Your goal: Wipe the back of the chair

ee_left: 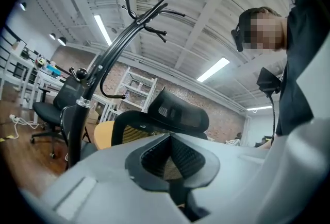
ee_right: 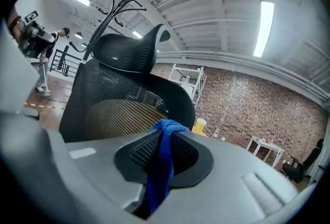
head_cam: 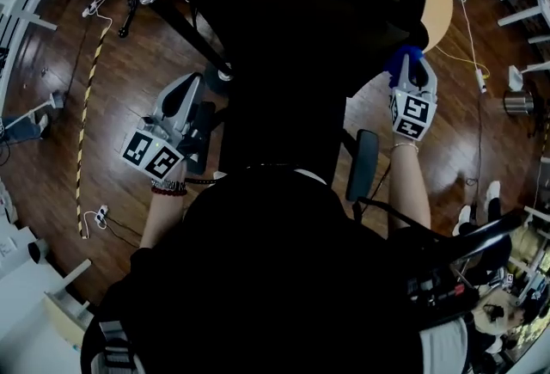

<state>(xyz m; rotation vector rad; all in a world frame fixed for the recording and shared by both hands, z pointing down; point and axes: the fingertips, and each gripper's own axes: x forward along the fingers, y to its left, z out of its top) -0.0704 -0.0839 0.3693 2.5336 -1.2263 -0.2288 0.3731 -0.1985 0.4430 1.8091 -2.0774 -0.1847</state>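
Right tool (head_cam: 413, 71): clenching a blue cloth (ee_right: 163, 164), holding it at the right edge of the black mesh chair back (head_cam: 292, 45).
Left tool (head_cam: 196, 110): jaws pressing together on nothing, hovering left of the backrest.
Markings: square black-and-white markers showing on both cubes.
Hidden: the person's dark torso (head_cam: 275, 278) is covering the lower backrest.

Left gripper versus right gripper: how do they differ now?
The right gripper is shut on a blue cloth; the left gripper is shut on nothing. The right gripper is beside the chair back's right edge; the left gripper is off its left side, nearer the person. Both face it.
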